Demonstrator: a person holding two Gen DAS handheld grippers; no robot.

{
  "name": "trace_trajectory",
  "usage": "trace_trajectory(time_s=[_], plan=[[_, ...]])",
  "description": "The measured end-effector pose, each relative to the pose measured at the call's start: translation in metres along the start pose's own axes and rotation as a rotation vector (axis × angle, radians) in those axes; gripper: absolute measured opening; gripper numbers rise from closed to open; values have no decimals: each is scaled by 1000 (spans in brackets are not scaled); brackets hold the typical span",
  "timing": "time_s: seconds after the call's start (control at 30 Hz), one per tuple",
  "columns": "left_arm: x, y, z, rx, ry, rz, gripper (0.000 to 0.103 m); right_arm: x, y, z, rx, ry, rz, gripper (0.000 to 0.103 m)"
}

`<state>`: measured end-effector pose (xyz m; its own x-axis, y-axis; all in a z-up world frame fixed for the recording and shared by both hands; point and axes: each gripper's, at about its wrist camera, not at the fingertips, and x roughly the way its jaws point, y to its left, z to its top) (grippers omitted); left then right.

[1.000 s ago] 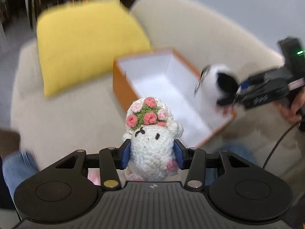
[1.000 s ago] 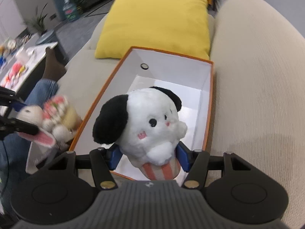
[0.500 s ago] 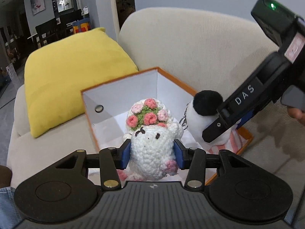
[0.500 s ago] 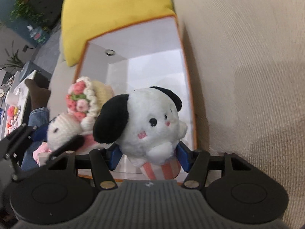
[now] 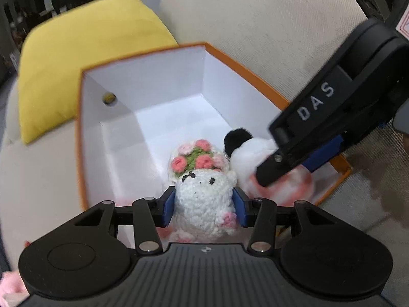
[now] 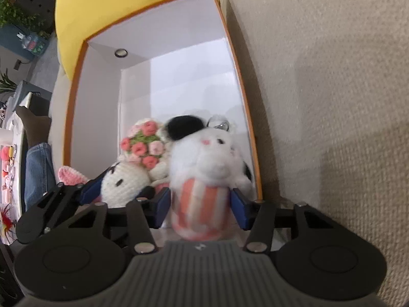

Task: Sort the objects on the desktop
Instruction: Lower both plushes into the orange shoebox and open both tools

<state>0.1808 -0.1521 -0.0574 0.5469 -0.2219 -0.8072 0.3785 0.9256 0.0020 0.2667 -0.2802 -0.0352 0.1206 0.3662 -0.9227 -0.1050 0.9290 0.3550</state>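
My left claw [image 5: 203, 206] pinches a nubbly crocheted doll [image 5: 203, 202], while my right claw [image 6: 200, 207], jaws just narrowing, flanks a blurred fluffy plush [image 6: 204, 168], grip unclear, inside the smooth white box [image 5: 143, 81].

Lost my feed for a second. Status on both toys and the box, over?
Left gripper clamps white crocheted flower-crowned toy; right gripper around black-eared white plush dog, jaws just closing. Both low inside orange-rimmed white box. Nothing blocking.

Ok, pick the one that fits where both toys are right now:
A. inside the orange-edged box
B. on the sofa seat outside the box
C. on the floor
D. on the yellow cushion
A: the crocheted toy and the plush dog sit between the box walls.
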Motion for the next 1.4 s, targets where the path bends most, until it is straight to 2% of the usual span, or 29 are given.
trace_trajectory(time_s=[0.17,0.33,0.6,0.67,0.77,0.9,1.0,1.17,1.27,1.4], plan=[[5,-1,4,8,10,-17,58,1,1,0,-15,6,-9,54],[9,7,6,-19,71,-105,57,4,9,-3,-101,9,-55,52],[-1,25,8,-16,141,-258,54,7,7,-3,-153,6,-41,50],[1,28,8,-16,164,-269,44,9,16,-5,-242,-2,-53,50],[3,25,1,5,171,-279,43,14,42,-13,-412,-11,-99,49],[-1,23,-2,9,149,-294,42,16,43,-11,-499,-5,-105,48],[-5,28,0,9,145,-326,42,18,37,-5,-473,-3,-86,48],[-17,31,0,56,130,-312,42,17,29,-4,-371,25,-57,53],[-27,37,1,53,95,-332,42,19,24,-1,-304,41,-51,53],[-50,55,0,-1,27,-344,42,25,24,-1,-280,66,-59,54]])
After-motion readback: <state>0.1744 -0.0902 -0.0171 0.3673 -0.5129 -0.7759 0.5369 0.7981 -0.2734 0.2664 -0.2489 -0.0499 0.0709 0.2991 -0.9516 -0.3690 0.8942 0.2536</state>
